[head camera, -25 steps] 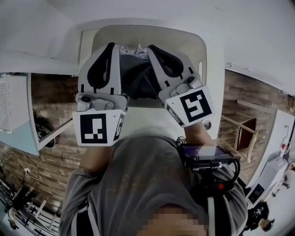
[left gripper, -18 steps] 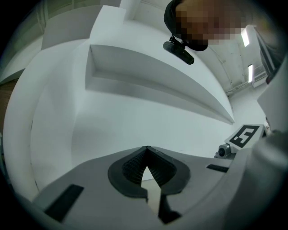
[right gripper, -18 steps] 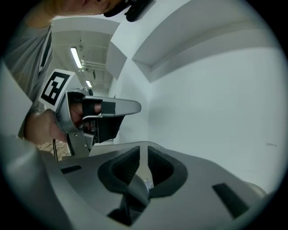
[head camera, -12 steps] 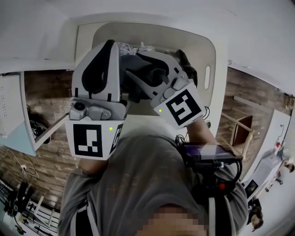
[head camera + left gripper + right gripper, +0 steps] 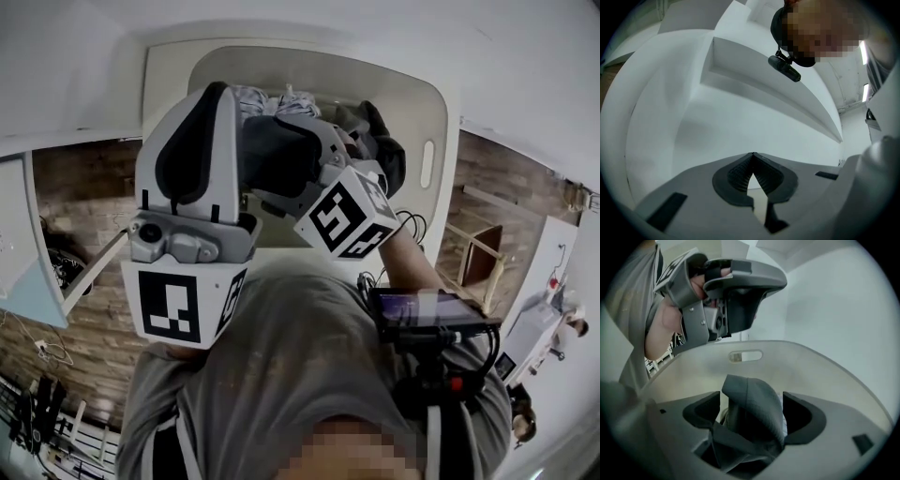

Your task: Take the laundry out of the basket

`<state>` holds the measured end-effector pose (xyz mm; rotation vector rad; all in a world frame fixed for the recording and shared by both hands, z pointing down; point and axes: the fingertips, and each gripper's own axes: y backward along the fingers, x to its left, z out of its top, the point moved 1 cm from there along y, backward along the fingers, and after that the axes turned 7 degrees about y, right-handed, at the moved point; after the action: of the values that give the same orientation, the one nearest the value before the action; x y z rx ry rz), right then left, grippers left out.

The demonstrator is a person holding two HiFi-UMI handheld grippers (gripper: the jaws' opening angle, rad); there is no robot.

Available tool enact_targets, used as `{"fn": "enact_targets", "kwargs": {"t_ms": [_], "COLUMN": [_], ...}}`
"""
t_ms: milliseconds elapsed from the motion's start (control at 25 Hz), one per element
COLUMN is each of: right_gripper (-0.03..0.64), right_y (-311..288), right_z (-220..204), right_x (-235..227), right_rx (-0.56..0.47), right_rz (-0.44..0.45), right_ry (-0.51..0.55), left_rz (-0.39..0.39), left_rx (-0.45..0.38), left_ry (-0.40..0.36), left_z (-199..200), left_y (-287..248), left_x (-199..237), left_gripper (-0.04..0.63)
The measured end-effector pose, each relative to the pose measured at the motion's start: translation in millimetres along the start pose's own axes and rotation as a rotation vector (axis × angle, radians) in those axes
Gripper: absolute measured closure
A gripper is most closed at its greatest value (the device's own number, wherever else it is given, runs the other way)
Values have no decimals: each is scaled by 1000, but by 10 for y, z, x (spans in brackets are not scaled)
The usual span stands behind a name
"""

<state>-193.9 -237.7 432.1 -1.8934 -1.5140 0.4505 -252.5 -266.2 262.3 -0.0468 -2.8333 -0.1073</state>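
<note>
pointing up lengthwise, dark garment (image 5: 754,404)

Level left gripper (image 5: 752,159), fingers (image 5: 736,176) together; right gripper (image 5: 752,413) tilted down, fingers just opened wide, dark cloth (image 5: 757,397) between.

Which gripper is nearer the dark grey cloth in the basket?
Right. The right gripper has its just-opened jaws around the dark grey cloth in the basket; the shut left gripper points away at white walls.
</note>
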Motion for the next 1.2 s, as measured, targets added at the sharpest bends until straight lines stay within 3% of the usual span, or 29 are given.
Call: {"fn": "enact_targets", "kwargs": {"t_ms": [440, 480, 560, 600, 720, 920, 1200], "right_gripper": [201, 221, 423, 460, 551, 569, 574], "right_y": [-341, -349, -335, -319, -253, -186, 41], "right_z": [-222, -264, -342, -368, -412, -362, -236], "right_x": [147, 124, 47, 11, -44, -119, -315], "right_rx": [223, 242, 275, 283, 278, 210, 69], "right_rz": [37, 21, -20, -32, -33, -33, -113], "right_ry": [145, 145, 144, 138, 97, -20, -163], "left_rz": [-59, -62, -69, -71, -69, -62, -45], "left_rx": [-12, -15, -16, -14, -3, 2, 0], "left_ry": [129, 136, 140, 140, 134, 123, 76], "left_z": [-11, -5, -7, -17, -54, -64, 5], "left_y": [-22, -17, -15, -19, -41, -49, 32], "left_x": [58, 63, 58, 48, -9, -6, -78], "left_gripper": [588, 588, 588, 588, 588, 588, 588]}}
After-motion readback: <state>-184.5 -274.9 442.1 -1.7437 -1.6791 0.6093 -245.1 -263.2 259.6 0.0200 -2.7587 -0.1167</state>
